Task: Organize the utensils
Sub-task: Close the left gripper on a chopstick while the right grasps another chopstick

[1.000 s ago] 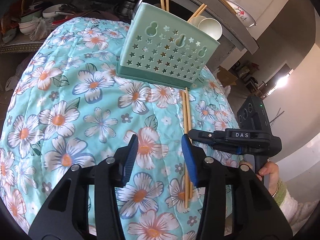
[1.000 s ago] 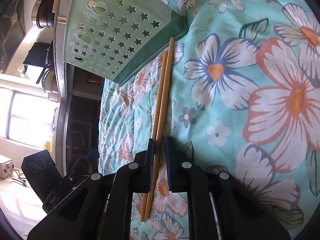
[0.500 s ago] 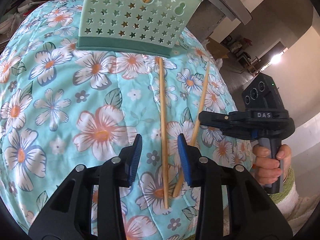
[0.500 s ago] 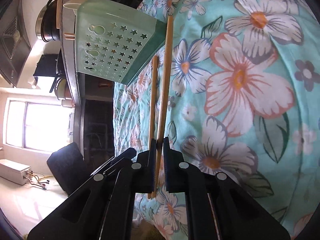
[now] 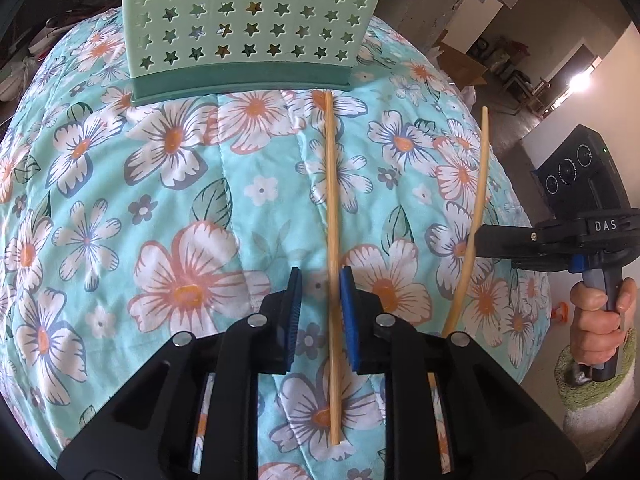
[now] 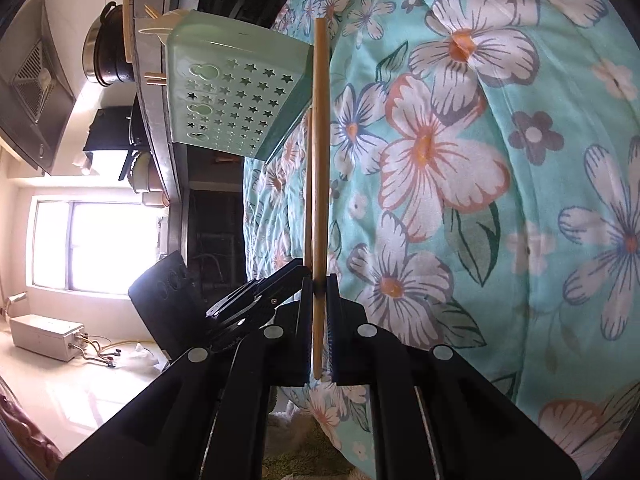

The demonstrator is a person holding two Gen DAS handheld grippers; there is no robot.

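A pale green utensil holder [image 5: 248,28] with star holes stands on the floral cloth [image 5: 120,200], with chopsticks inside it. One wooden chopstick [image 5: 332,220] lies flat on the cloth in front of the holder. My left gripper [image 5: 320,276] is open, its blue pads on either side of that chopstick. My right gripper [image 6: 319,280] is shut on a second chopstick [image 6: 320,140] and holds it lifted off the cloth; it shows at the right in the left wrist view [image 5: 476,208]. The holder also shows in the right wrist view [image 6: 236,108].
The cloth-covered surface drops off at its right edge [image 5: 532,280]. A counter [image 6: 156,80] with pots and bowls runs behind the holder. A green mat [image 5: 592,392] lies on the floor below the right hand.
My right gripper has lifted its chopstick off the cloth and away to the right. My left gripper has moved right and forward, and now straddles the chopstick left on the cloth.
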